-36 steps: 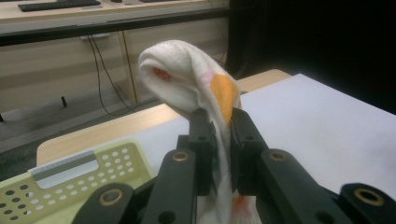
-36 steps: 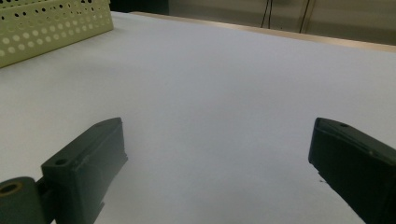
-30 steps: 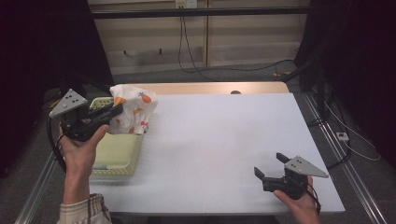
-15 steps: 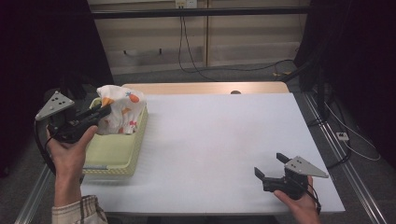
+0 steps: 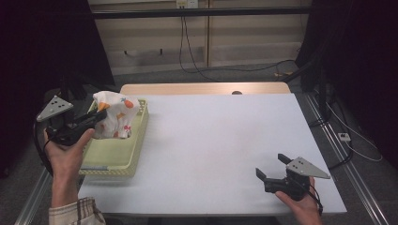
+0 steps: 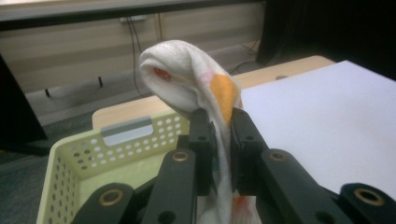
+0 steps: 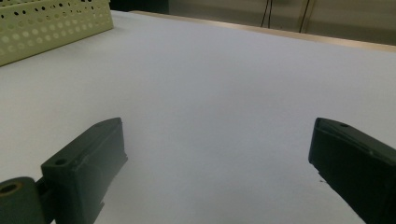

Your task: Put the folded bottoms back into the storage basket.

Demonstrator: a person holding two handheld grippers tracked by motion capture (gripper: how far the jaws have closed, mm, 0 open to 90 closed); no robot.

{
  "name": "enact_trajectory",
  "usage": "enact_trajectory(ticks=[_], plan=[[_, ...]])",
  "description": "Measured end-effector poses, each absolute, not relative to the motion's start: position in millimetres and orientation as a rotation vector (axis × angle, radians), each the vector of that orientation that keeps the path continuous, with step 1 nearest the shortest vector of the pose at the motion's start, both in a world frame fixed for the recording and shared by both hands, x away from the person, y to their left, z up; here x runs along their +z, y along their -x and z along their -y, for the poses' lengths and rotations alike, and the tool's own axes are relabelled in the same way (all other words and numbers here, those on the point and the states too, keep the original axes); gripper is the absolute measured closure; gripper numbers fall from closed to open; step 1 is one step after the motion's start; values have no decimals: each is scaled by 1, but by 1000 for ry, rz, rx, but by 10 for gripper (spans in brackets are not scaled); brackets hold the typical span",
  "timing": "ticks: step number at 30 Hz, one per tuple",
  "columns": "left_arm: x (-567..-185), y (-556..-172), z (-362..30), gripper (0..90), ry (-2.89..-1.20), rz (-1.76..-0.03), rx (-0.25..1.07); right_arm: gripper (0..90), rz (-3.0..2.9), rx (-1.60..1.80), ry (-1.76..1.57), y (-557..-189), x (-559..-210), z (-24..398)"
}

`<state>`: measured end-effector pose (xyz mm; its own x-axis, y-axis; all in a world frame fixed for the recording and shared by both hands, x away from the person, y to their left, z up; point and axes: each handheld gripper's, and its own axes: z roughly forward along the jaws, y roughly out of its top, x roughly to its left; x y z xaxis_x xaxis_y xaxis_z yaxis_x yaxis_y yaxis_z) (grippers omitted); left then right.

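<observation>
Left gripper (image 5: 96, 118) holds patterned cloth (image 5: 115, 120), apparently just above the yellow basket (image 5: 123, 157).

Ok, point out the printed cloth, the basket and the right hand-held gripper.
printed cloth (image 5: 116, 117): high view, on its bunched middle.
basket (image 5: 112, 154): high view, on its bare floor.
right hand-held gripper (image 5: 273, 165): high view, midway between its open fingertips.

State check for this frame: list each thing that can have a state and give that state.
Left gripper: shut on the cloth.
Cloth: bunched, lifted, hanging over the basket.
Basket: upright on the table's left edge, open top.
Right gripper: jaws open, nothing between them, low over the table.
Table: white top bare around the right gripper.
</observation>
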<state>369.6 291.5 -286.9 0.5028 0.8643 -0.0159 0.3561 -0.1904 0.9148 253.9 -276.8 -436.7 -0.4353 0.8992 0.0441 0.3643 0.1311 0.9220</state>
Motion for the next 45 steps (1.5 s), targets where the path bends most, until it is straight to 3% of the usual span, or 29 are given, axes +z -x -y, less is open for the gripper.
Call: enact_trajectory(ticks=[45], plan=[[-340, -408, -307, 813, -1861, -1186, 462, 40, -1882, 1283, -1211, -254, -437, 276]])
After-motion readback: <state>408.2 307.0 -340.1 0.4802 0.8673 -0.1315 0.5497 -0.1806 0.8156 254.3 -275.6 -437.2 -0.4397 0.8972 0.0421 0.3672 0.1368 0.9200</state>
